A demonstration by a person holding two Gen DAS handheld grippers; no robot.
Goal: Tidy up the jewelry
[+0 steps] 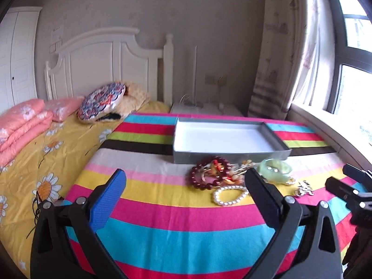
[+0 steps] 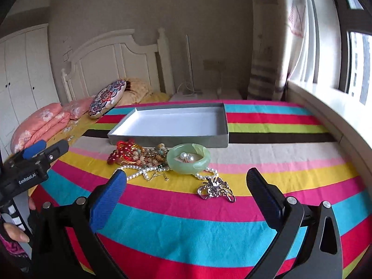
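Pre-grasp: both tools, left tool [image 1: 186, 187] and right tool [image 2: 187, 186], released, nothing held. Next: right takes brooch [image 2: 215, 189] at 12 o'clock, into tray [image 2: 169, 138].

Jewelry pile [image 2: 162, 162] lies on cloth [image 2: 186, 223]; tray [image 2: 167, 137] just behind it.

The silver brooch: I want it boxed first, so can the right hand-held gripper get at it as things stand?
Probably yes. The silver brooch lies alone on the striped cloth, nearest the open right hand-held gripper, with only the pearl strand touching its far side.
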